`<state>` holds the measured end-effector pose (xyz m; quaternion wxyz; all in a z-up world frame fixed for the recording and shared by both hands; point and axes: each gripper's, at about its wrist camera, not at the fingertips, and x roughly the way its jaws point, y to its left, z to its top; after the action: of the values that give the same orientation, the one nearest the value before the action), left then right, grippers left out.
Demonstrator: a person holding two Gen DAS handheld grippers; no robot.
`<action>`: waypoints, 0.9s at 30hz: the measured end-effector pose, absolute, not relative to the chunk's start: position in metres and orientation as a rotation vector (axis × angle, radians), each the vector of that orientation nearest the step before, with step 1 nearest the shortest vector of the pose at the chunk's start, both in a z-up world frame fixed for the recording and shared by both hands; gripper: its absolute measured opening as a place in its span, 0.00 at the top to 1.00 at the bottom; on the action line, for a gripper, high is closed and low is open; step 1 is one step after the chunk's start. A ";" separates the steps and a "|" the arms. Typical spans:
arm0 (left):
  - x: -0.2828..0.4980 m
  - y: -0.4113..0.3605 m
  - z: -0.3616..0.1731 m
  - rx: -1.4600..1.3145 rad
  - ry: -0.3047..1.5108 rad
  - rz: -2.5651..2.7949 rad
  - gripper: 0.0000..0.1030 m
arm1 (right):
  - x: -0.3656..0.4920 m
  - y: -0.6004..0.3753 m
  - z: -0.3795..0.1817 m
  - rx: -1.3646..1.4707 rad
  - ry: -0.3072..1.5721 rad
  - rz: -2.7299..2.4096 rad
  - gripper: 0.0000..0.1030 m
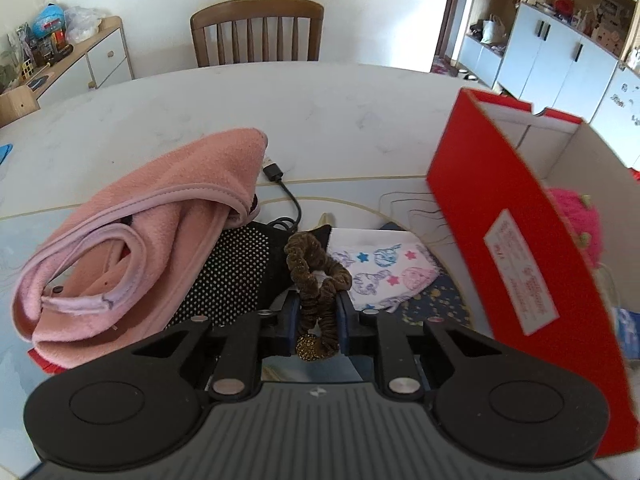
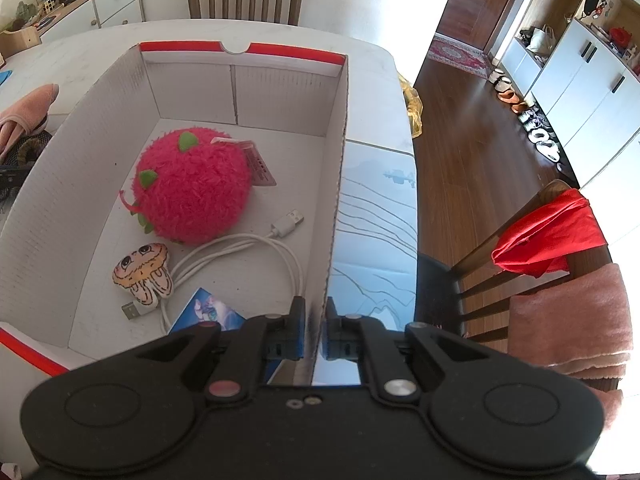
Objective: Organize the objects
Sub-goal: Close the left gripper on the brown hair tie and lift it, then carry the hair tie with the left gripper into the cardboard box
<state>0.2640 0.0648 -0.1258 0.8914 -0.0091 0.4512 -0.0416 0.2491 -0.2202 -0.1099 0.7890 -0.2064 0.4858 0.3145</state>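
Between the fingers of our left gripper [image 1: 319,312] a brown hair scrunchie [image 1: 316,280] is pinched — the pads press on its lower loop while the upper loop curls free above them. No earlier view is ours to compare, so we say only that the grip is narrow and on the scrunchie. Just behind it lies a black cloth with white dots [image 1: 236,268], and to its right a white cloth printed with blue and pink shapes and stars [image 1: 384,272]. Left of these a pink towel [image 1: 152,232] is heaped over the dotted cloth, and a black cable [image 1: 286,192] with its plug runs out from under the towel's far edge. All of this rests on the table [image 1: 240,100], with a wooden chair [image 1: 258,30] beyond it.

Our right gripper [image 2: 312,320] has its fingers clamped narrowly on the right-hand wall of the red and white cardboard box [image 2: 338,160], one finger inside the box and one outside. Inside the box sit a fuzzy pink plush ball with green leaves [image 2: 196,192], a coiled white cable [image 2: 240,256], a small cartoon-face charm [image 2: 142,276] and a blue card [image 2: 208,312] near the corner. From the left view the box's red outer side stands just right of the pile — the scrunchie is outside it.
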 end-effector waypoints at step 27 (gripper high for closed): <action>0.220 -0.017 -0.013 -0.027 0.885 -0.368 0.83 | 0.247 -0.222 -0.110 -0.444 1.017 0.696 0.95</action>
<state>0.2202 -0.0174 -0.0125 0.8873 -0.0129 0.4258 -0.1768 0.2470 -0.2220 -0.1100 0.7930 -0.2066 0.4729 0.3238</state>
